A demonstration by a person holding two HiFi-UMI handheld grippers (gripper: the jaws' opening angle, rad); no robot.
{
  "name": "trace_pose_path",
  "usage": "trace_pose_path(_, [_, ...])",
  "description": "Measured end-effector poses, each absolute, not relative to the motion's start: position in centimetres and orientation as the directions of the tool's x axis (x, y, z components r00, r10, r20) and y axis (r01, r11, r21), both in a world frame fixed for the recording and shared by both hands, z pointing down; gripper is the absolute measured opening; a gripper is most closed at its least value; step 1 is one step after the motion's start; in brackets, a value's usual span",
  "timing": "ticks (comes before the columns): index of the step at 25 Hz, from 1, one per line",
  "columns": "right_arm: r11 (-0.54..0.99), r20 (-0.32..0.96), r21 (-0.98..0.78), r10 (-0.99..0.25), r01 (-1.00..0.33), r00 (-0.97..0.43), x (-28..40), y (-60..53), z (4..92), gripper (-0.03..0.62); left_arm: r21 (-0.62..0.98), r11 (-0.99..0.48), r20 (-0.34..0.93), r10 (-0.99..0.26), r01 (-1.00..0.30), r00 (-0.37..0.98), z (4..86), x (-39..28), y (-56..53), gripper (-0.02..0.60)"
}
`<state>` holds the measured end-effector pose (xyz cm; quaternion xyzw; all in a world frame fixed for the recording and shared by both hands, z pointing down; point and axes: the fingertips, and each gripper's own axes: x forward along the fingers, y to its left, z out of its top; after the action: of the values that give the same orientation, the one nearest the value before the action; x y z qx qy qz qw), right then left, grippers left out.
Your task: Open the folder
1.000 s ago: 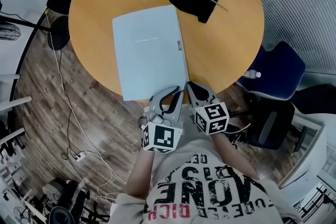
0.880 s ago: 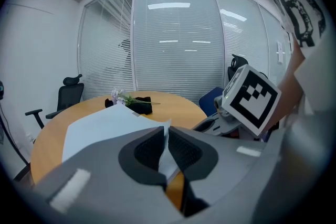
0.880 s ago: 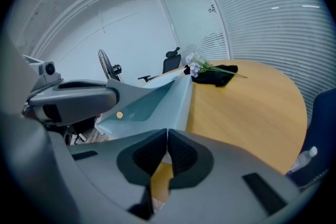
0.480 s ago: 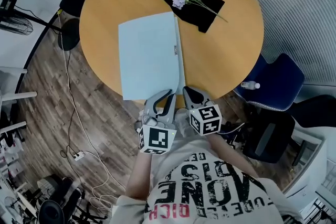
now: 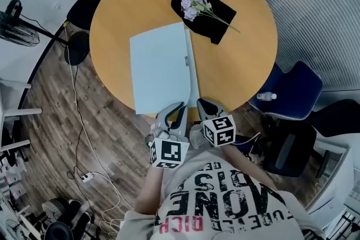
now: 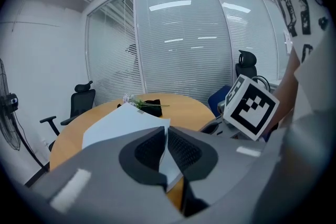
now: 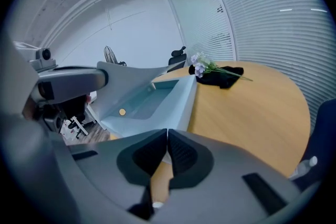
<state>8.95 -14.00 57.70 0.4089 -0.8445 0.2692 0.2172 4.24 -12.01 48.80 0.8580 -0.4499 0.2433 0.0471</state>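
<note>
My left tongs (image 5: 179, 107) pinch the folder (image 5: 160, 67) cover's near corner, lifted off the bench (image 5: 242, 64). My right tongs (image 5: 203, 103) are pressed together just beside it at the bench rim, open wood ahead.

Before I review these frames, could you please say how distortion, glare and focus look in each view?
Head view: evenly lit and sharp, room edges curving around the round wooden table. Left gripper view: dark corners, light streaks glaring on the glass wall, jaws soft. Right gripper view: white blinds bend; the light blue folder is fairly clear, jaws blurred.
</note>
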Motion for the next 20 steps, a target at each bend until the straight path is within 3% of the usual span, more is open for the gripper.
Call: trace_pose_path(20, [0.404,0.619,-0.198,-0.654,-0.893,-0.434,9.5,-14.3,57.8,0.014,-0.035,-0.63,0.347,-0.736,-0.776,0.581,45.7,2.0,-11.7,0.026])
